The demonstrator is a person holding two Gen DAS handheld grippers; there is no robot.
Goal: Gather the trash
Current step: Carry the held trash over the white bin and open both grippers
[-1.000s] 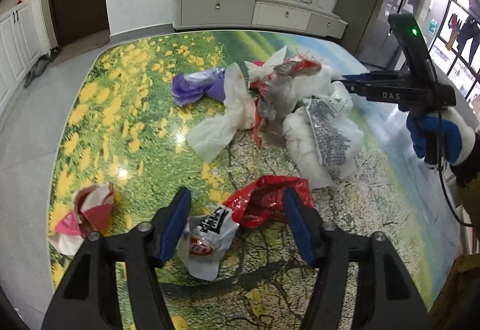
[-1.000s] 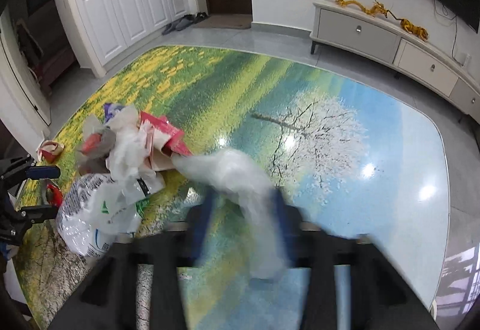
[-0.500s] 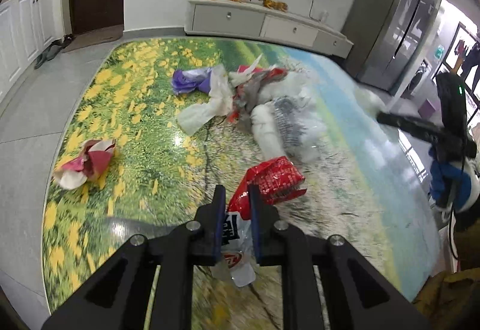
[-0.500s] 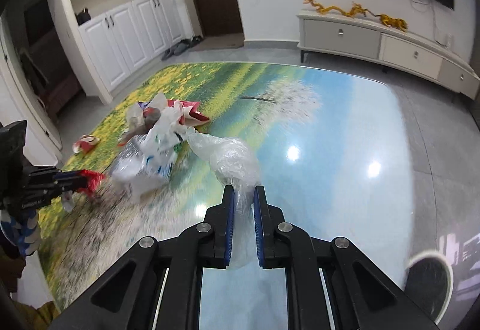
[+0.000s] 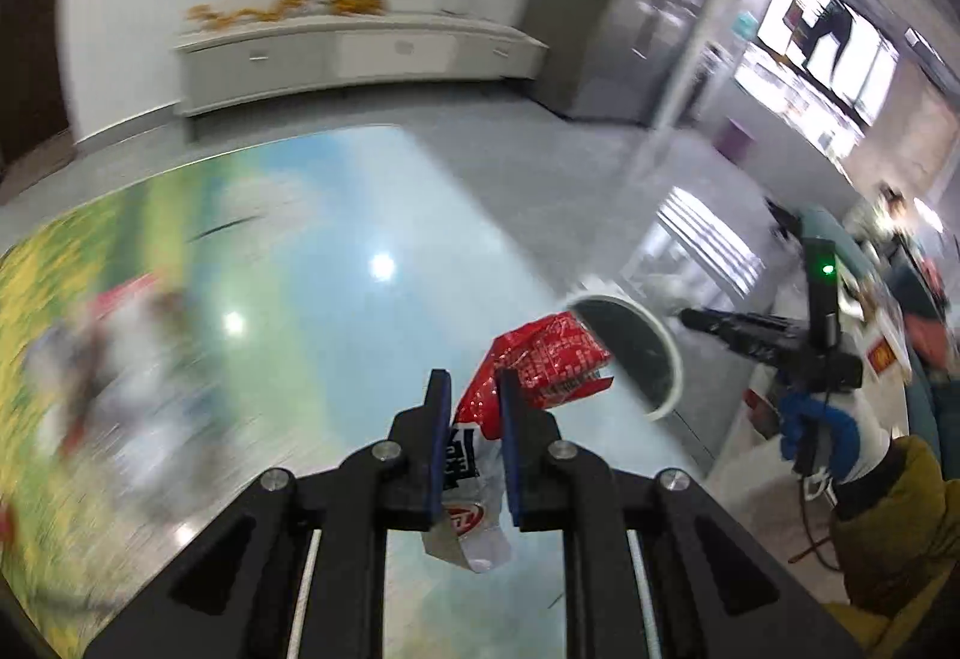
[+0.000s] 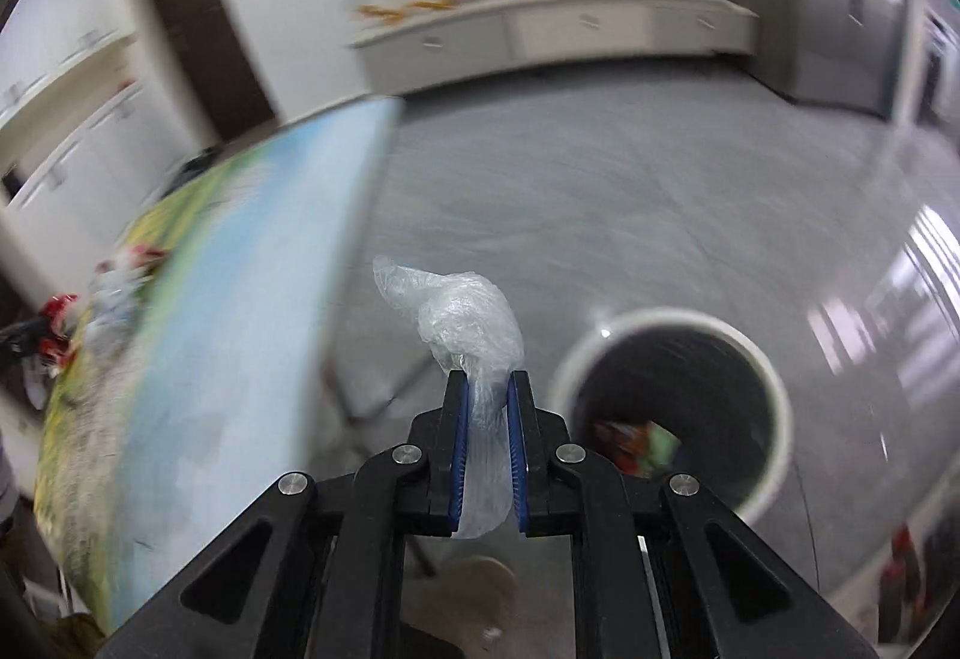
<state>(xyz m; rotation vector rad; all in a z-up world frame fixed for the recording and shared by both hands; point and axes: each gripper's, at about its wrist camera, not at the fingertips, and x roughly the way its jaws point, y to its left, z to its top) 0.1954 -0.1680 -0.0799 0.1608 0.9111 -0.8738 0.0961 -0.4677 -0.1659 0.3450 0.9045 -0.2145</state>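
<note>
My left gripper [image 5: 471,389] is shut on a red foil wrapper [image 5: 543,362] bunched with a white printed wrapper [image 5: 471,524], held above the table's blue end. My right gripper [image 6: 486,389] is shut on a crumpled clear plastic bag [image 6: 465,317], held off the table edge, left of and above a round white-rimmed bin [image 6: 774,389]. The bin [image 5: 660,341] also shows in the left wrist view just beyond the red wrapper. The right gripper [image 5: 696,320] appears there past the bin. A blurred trash pile [image 5: 114,359] stays on the table at left.
The landscape-print table [image 6: 198,359] ends just left of the right gripper. The bin holds some coloured scraps [image 6: 630,434]. Grey floor [image 6: 600,191] spreads behind, with a low white cabinet [image 5: 336,53] on the far wall. A wooden stool top [image 6: 462,599] sits below the right gripper.
Both grippers have swung right, away from the trash pile, carrying their loads toward the bin. The bin has come into close view; the right gripper now hangs past the table edge.
</note>
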